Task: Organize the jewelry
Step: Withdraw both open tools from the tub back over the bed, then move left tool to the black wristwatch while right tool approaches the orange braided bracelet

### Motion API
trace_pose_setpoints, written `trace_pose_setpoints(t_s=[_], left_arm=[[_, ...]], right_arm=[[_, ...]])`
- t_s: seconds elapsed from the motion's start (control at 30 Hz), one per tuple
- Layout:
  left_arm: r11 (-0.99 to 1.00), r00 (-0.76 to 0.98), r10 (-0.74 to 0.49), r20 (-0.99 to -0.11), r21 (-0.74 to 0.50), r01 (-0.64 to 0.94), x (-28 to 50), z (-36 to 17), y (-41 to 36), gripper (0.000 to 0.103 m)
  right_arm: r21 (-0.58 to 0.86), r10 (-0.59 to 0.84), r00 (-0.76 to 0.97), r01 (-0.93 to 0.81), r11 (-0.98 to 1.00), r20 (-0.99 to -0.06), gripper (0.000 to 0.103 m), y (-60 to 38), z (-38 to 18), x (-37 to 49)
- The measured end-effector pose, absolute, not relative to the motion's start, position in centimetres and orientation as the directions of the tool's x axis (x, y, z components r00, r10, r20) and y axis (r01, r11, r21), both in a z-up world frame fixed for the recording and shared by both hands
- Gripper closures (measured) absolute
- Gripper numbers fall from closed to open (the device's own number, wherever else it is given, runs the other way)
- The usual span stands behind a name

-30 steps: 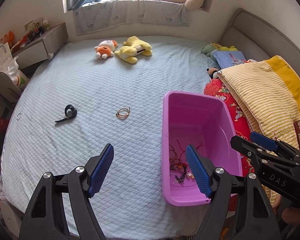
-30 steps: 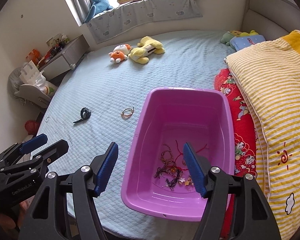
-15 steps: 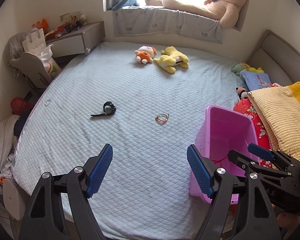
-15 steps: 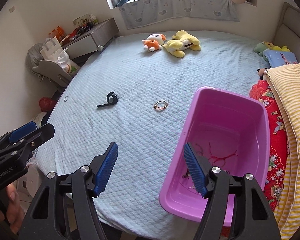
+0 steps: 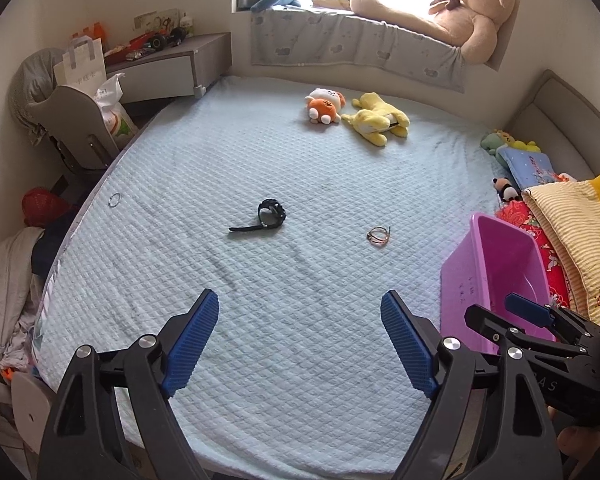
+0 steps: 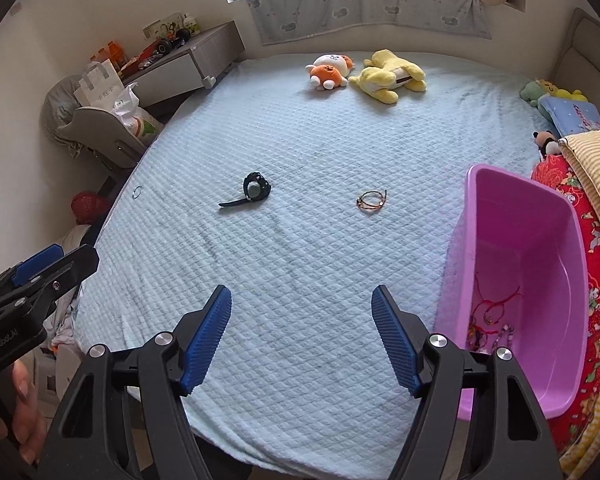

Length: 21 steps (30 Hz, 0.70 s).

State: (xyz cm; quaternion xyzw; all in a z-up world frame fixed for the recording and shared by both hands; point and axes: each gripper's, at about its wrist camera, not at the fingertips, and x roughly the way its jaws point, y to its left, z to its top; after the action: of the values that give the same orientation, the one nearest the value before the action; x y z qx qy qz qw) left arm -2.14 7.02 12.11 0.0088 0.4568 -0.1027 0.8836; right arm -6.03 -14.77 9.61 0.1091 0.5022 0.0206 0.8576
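A black watch (image 5: 271, 216) (image 6: 254, 190) and a thin brown bracelet (image 5: 379, 235) (image 6: 371, 200) lie on the light blue bedspread. A small ring (image 5: 115, 200) (image 6: 137, 191) lies near the bed's left edge. A pink tub (image 5: 496, 276) (image 6: 524, 248) stands at the right; several pieces of jewelry (image 6: 490, 324) lie in it. My left gripper (image 5: 300, 340) and right gripper (image 6: 300, 336) are both open and empty, held above the near part of the bed, well short of the watch and bracelet.
Two plush toys (image 5: 356, 114) lie at the far side of the bed. Folded striped and red bedding (image 6: 592, 184) sits right of the tub. A nightstand (image 5: 168, 68) and a chair with bags (image 5: 84, 112) stand at the left.
Both grippers have swung left and pulled back from over the pink tub. The tub now sits at the right edge of both views. Both stay open.
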Motion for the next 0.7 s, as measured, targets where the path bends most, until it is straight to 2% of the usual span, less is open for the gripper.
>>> trace_pose_setpoints(t_s=[0.13, 0.4, 0.7], left_arm=[[0.972, 0.543, -0.186, -0.819, -0.072, 0.224, 0.0, 10.3, 11.6, 0.018], [0.965, 0.518, -0.134, -0.845, 0.007, 0.262, 4.2, 5.7, 18.6, 0.015], [0.964, 0.486, -0.154, -0.860, -0.024, 0.264, 8.6, 1.2, 20.3, 0.014]], right_arm=[[0.202, 0.121, 0.465, 0.127, 0.971, -0.877, 0.033, -10.4, 7.8, -5.0], [0.235, 0.088, 0.449, 0.284, 0.929, -0.889, 0.033, -5.6, 4.3, -3.9], [0.150, -0.015, 0.424, 0.351, 0.924, -0.905, 0.031, -4.9, 1.8, -3.3]])
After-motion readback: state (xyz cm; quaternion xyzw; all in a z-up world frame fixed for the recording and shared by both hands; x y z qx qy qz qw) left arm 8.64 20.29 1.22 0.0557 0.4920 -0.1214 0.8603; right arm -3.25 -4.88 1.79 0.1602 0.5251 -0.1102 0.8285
